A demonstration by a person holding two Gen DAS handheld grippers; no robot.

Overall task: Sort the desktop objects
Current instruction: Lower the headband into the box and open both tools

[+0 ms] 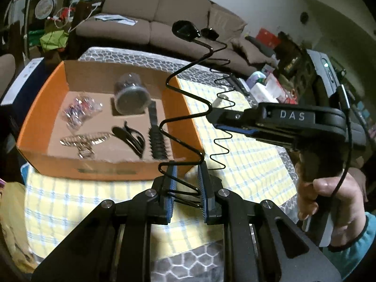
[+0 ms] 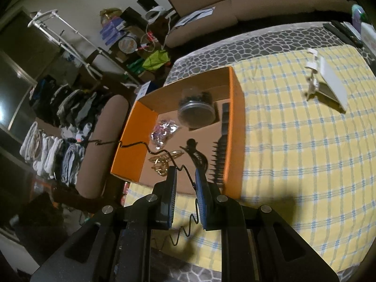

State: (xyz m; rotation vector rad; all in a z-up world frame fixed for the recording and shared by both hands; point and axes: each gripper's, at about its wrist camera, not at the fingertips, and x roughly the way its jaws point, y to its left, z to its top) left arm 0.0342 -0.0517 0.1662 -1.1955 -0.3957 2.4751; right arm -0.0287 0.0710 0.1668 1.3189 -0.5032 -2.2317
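The table [image 2: 258, 40] has a grey hexagon-patterned cover. A yellow checked cloth [image 2: 293, 152] is spread over it. An orange box [image 2: 236, 122] stands on the cloth at its left edge. A white object [image 2: 329, 84] lies on the cloth near the far right corner.

You see one orange box [image 1: 33, 127] holding five items: one clear jar [image 1: 131, 94], one bag of small colourful pieces [image 1: 78, 112], one gold clip [image 1: 82, 141], one black hair clip [image 1: 131, 138], one black brush [image 1: 156, 138]. You hold one zigzag wire headband [image 1: 185, 117] in two grippers: left [image 1: 188, 188], right [image 2: 185, 188].
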